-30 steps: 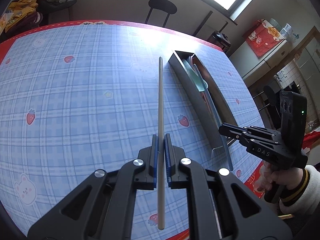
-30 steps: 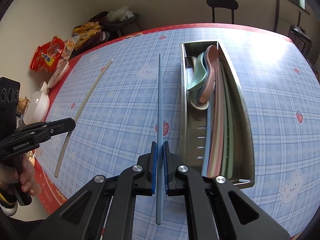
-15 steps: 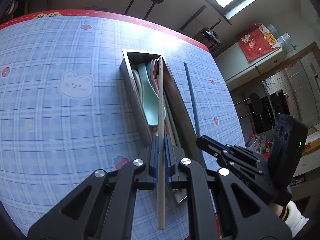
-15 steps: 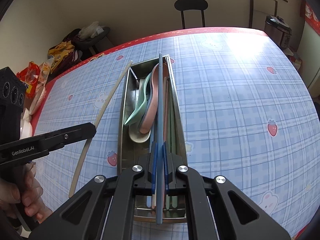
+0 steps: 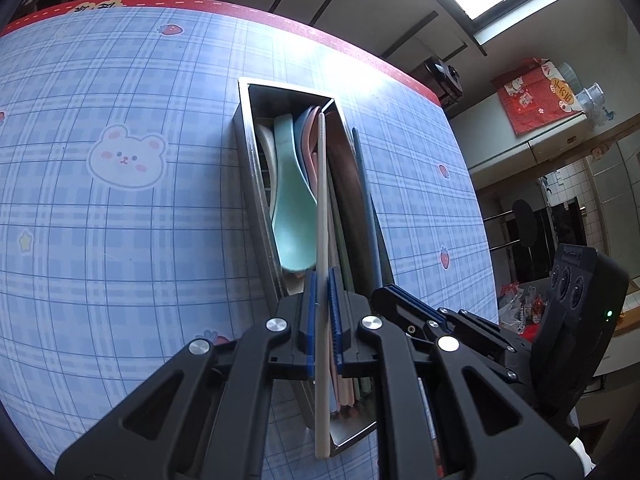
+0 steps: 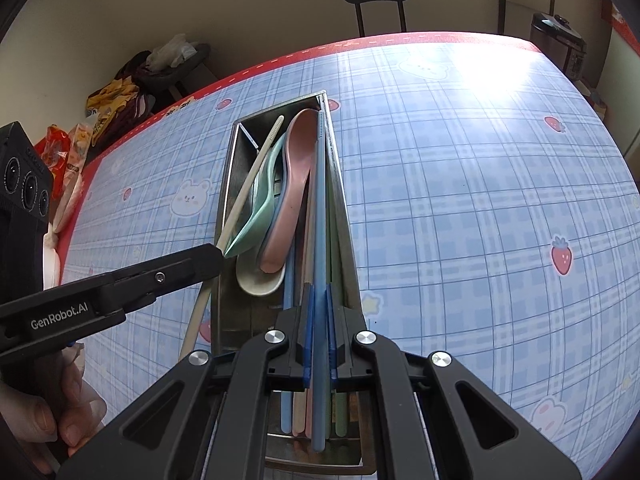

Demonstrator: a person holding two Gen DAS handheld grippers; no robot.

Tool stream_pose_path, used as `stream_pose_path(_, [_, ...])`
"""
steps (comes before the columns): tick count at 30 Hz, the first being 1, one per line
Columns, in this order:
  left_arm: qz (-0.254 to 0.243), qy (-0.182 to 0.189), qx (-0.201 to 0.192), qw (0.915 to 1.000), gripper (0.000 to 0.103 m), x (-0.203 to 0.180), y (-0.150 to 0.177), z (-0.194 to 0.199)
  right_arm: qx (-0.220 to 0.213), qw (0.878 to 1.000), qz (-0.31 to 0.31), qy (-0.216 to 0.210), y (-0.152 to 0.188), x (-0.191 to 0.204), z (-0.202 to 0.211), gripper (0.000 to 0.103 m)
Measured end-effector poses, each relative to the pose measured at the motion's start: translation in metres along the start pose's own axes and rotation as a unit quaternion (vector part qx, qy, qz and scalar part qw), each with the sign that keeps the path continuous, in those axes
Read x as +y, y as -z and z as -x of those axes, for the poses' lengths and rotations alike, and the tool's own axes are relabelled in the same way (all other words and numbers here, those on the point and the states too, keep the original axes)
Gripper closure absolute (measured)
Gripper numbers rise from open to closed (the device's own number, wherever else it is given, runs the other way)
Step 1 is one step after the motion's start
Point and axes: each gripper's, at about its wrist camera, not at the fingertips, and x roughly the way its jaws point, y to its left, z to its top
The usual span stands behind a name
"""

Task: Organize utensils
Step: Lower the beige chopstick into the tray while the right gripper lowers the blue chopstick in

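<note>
Over the steel tray (image 5: 256, 184), both grippers have arrived from the open tablecloth (image 5: 120, 240). Left gripper (image 5: 322, 280) pinches a cream chopstick (image 5: 321, 216); right gripper (image 6: 319, 292) pinches a blue chopstick (image 6: 320, 216) along the tray's right wall, blue cloth lying bare either side.

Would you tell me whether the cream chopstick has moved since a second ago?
Yes. The cream chopstick, clamped in the left gripper, moved from over bare tablecloth to above the metal utensil tray.

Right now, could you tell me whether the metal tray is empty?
No, the metal tray already holds a pink spoon, a mint spoon and several chopsticks.
</note>
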Motion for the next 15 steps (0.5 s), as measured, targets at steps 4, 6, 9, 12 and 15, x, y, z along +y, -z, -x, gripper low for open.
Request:
stream_pose_path(4, [-0.003, -0.002, -0.002, 1.0000, 0.092, -0.005, -0.003, -0.004, 0.010, 1.000, 0.008, 0.004, -0.003, 0.003, -0.005, 0.097])
stream_pose_path(6, [-0.003, -0.004, -0.003, 1.0000, 0.092, -0.006, -0.003, -0.004, 0.011, 1.000, 0.013, 0.004, -0.004, 0.005, -0.006, 0.096])
stream_pose_path(9, [0.000, -0.008, -0.003, 1.0000, 0.092, -0.005, -0.004, -0.007, 0.008, 1.000, 0.017, 0.007, -0.005, 0.008, -0.003, 0.096])
stream_pose_path(12, [-0.004, -0.013, -0.001, 0.9999, 0.092, -0.009, -0.004, -0.011, 0.003, 1.000, 0.016, 0.009, -0.005, 0.007, 0.002, 0.096])
stream_pose_path(15, [-0.006, -0.015, 0.000, 0.9999, 0.093, -0.013, -0.001, -0.016, -0.006, 1.000, 0.012, 0.011, -0.004, 0.003, 0.011, 0.096])
